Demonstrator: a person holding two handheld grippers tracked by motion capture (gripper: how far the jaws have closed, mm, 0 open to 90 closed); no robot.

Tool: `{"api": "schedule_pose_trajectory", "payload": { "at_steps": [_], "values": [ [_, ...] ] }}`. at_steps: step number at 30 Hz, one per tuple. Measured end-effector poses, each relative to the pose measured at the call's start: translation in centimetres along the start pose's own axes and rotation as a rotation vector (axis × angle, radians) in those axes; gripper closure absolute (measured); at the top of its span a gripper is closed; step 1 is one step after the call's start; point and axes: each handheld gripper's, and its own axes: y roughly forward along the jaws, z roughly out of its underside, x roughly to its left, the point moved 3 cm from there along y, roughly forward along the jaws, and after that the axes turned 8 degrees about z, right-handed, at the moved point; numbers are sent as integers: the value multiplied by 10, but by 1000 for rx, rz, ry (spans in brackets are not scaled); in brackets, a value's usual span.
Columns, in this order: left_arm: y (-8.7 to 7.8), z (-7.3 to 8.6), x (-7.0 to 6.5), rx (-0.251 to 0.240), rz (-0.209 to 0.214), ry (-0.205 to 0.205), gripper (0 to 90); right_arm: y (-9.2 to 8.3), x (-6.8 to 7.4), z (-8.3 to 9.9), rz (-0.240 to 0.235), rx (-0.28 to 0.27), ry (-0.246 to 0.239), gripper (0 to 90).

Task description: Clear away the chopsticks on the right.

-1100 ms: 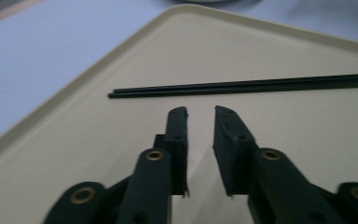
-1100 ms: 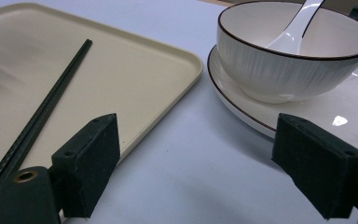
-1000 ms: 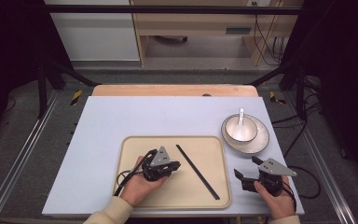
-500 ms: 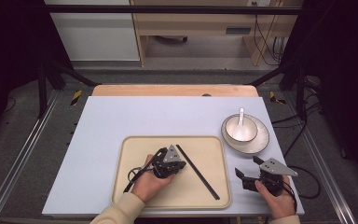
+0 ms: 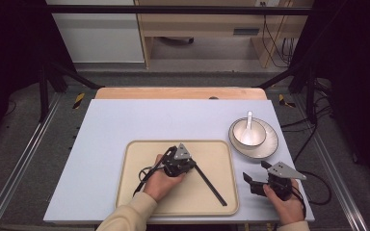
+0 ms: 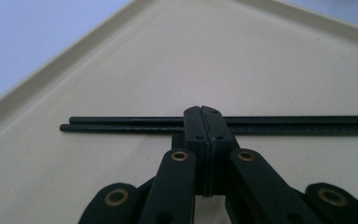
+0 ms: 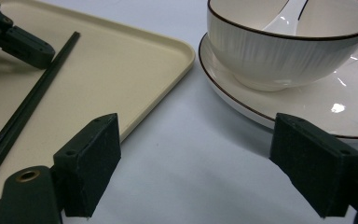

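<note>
A pair of black chopsticks [image 5: 212,185] lies side by side, slanting across the right half of a beige tray [image 5: 139,192]. My left gripper [image 5: 192,165] is low over the tray, shut with nothing between its jaws. In the left gripper view its tips [image 6: 204,116] stand right at the chopsticks [image 6: 121,123], which run crosswise just behind them. My right gripper [image 5: 255,172] rests open on the table right of the tray. In the right gripper view its pads [image 7: 93,154] stand wide apart over bare table, facing the tray's corner [image 7: 135,60] and the bowl [image 7: 284,51].
A white bowl [image 5: 248,132] holding a white spoon [image 5: 248,120] sits on a dark-rimmed plate [image 5: 270,144] at the table's right, just beyond the right gripper. The pale blue table top [image 5: 125,120] stretches left of and behind the tray.
My left gripper has slid right and slightly away from the person across the tray, up to the chopsticks. The right gripper has stayed put.
</note>
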Motion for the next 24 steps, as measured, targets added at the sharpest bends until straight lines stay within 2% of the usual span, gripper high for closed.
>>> {"api": "schedule_pose_trajectory", "payload": {
  "at_steps": [5,10,13,24],
  "values": [
    [9,-8,1,0,4,3,898,0,0,0,-1,-1,2,169],
    [25,-23,0,9,18,29,897,0,0,1,4,3,3,169],
    [32,-29,-3,-10,26,29,898,1,-1,1,7,6,1,169],
    [50,-42,-10,9,73,72,897,1,0,1,1,7,4,170]
  ]
}}
